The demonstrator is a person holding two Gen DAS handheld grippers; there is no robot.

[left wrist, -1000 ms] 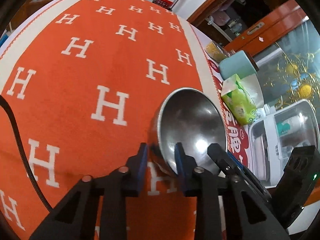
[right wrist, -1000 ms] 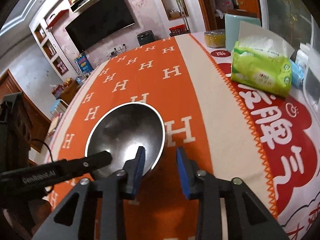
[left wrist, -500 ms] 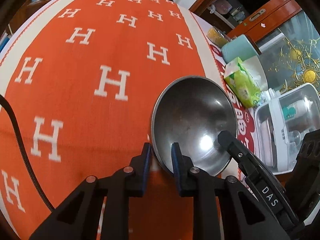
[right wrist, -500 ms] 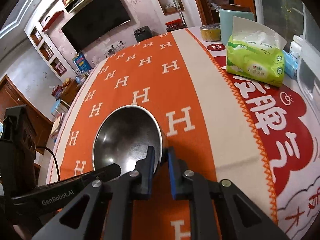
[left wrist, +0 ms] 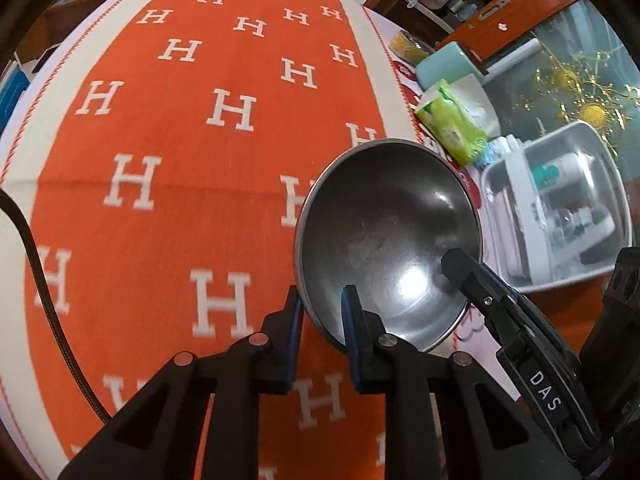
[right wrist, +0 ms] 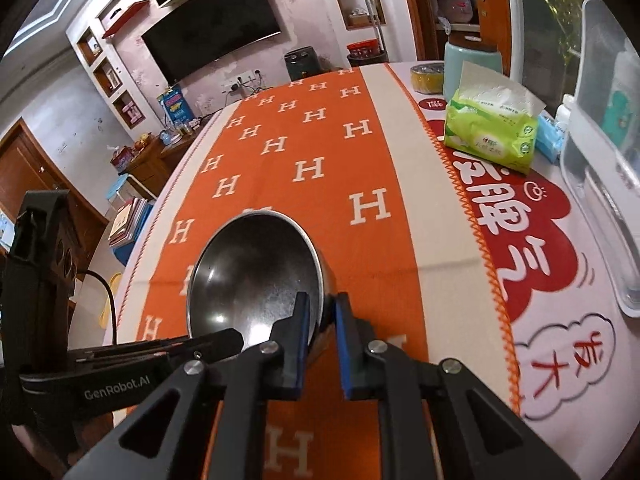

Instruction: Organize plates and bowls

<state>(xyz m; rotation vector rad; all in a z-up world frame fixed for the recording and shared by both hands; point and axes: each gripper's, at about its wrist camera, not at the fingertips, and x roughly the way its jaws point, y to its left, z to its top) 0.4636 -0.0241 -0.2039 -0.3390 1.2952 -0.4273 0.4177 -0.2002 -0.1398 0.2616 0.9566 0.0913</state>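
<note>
Left wrist: bowl, apparently off cloth now, both claws clamped.

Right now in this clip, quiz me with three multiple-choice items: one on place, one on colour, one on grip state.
1. The green tissue pack lies:
A. inside the bowl
B. on the table beyond the blanket's edge
C. on the floor

2. The blanket with H letters is:
A. blue
B. green
C. orange

3. The steel bowl is:
A. gripped by both grippers
B. gripped by one
C. untouched

Answers:
1. B, it sits right of the zigzag border.
2. C, orange with white letters.
3. A, left gripper and right gripper each clamp its rim.
</note>
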